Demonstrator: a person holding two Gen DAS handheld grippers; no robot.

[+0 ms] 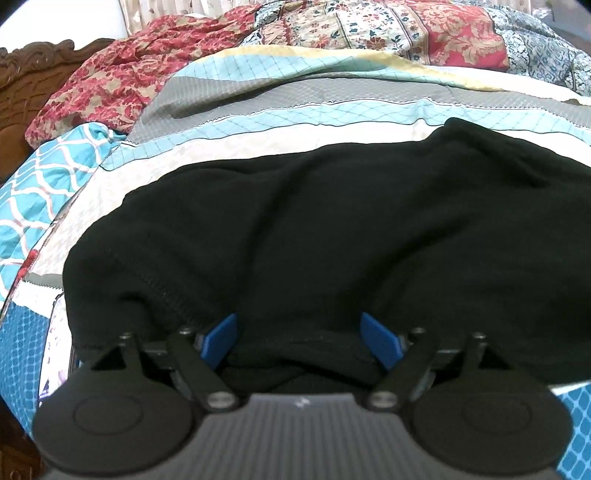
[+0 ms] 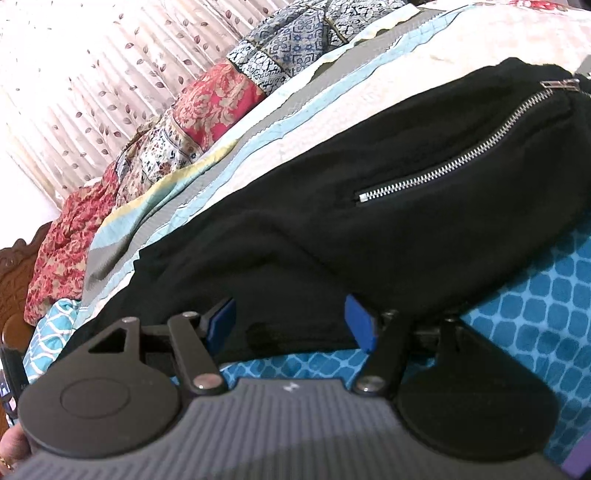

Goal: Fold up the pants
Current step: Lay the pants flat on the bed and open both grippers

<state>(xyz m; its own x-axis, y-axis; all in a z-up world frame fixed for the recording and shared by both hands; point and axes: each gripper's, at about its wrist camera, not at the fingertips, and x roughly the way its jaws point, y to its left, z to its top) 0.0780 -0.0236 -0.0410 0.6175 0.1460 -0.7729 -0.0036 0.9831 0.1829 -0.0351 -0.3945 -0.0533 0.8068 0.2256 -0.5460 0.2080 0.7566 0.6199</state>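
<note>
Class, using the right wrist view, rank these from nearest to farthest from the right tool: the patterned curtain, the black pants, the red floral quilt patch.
1. black pants: right at the right tool, cloth between its open fingers.
2. red floral quilt patch: farther up the bed, left of centre.
3. patterned curtain: behind the bed, upper left.

You see the black pants in a soft, matt, slightly fuzzy knit cloth. Their pocket zipper is shiny silver metal. The bedsheet is smooth printed cloth, and the patchwork quilt is a crumpled flowered cloth. The headboard is carved, brown polished wood. Your gripper pads look like matt blue plastic; the body behind them is matt black plastic with small metal screws.
</note>
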